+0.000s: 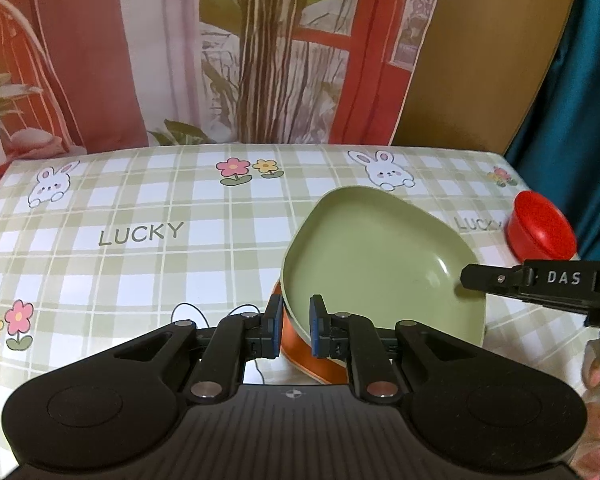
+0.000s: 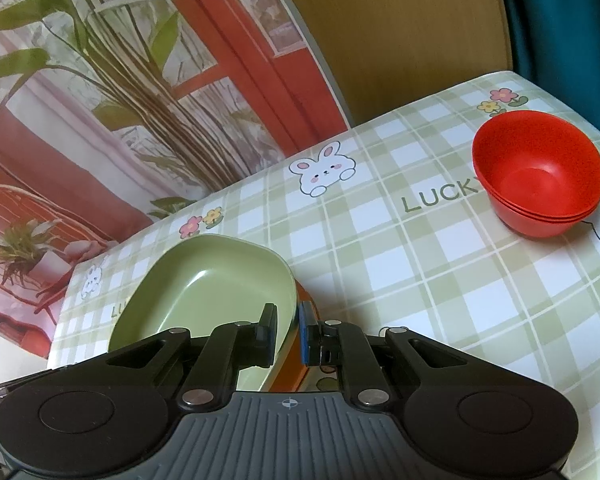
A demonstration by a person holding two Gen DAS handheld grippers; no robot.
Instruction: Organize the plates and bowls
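Observation:
A green plate (image 1: 372, 256) rests on an orange plate (image 1: 300, 352) whose rim shows beneath it. My left gripper (image 1: 295, 328) straddles the near rim of the stacked plates, its jaws narrow on both sides of the rim. My right gripper (image 2: 288, 334) straddles the opposite rim of the green plate (image 2: 208, 284), with the orange plate (image 2: 296, 356) just under it. The right gripper also shows in the left wrist view (image 1: 472, 276) at the plate's right edge. A stack of red bowls (image 2: 540, 176) stands at the table's right side, also in the left wrist view (image 1: 540, 228).
The table wears a green checked cloth with rabbits and flowers (image 1: 140, 232). A printed backdrop with a plant (image 1: 260, 52) hangs behind the table's far edge. A teal curtain (image 1: 572, 112) hangs at the right.

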